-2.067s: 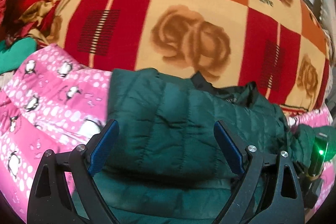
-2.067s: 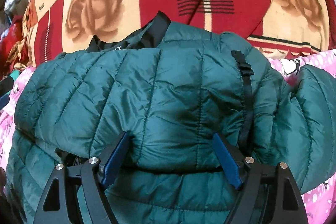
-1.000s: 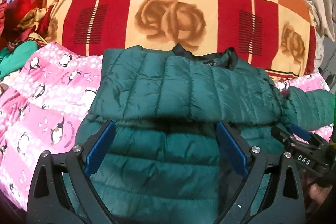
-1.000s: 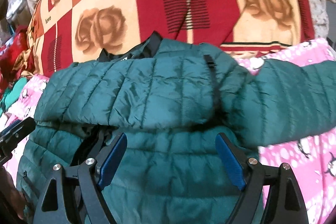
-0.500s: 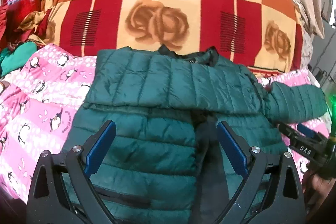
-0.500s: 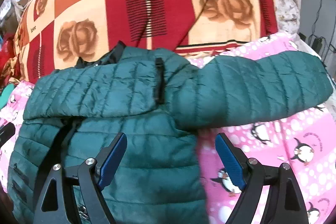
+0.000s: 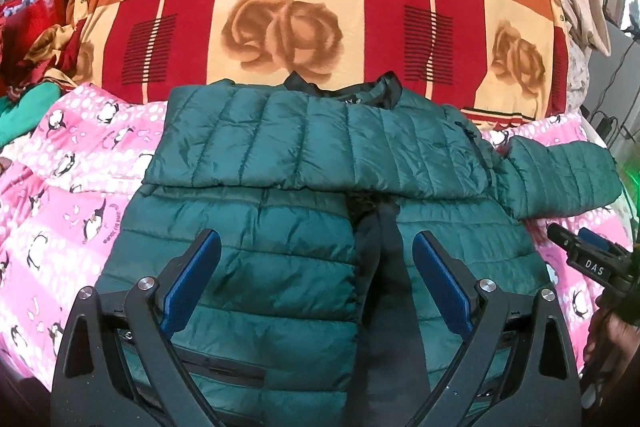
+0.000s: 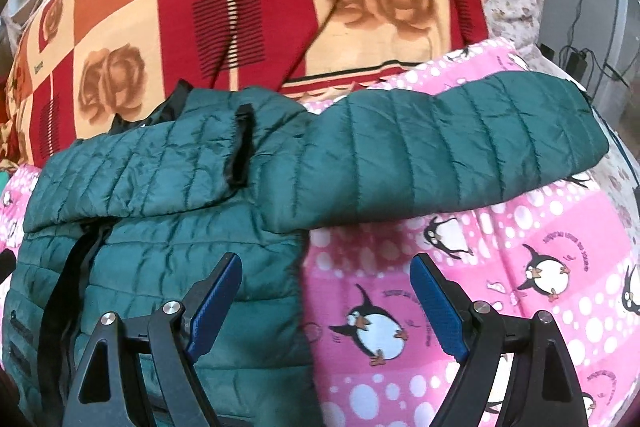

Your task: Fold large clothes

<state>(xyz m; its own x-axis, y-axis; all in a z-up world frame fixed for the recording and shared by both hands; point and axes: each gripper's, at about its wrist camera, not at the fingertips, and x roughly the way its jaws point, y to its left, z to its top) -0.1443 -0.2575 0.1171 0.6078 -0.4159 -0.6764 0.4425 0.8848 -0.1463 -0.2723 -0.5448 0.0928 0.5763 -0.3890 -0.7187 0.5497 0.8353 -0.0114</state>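
Right wrist: green jacket [image 8: 168, 259] on penguin blanket [image 8: 480, 287]

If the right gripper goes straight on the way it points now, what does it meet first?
Most likely the right gripper, jaws open and empty, meets the side edge of the green puffer jacket where it borders the pink penguin blanket. Further on lies the outstretched sleeve. Depth is unclear through the fisheye.

Your left gripper [image 7: 316, 279] and right gripper [image 8: 326, 291] are black angular frames with blue finger pads [image 7: 192, 287], silver screws; "DAS" label at right edge.
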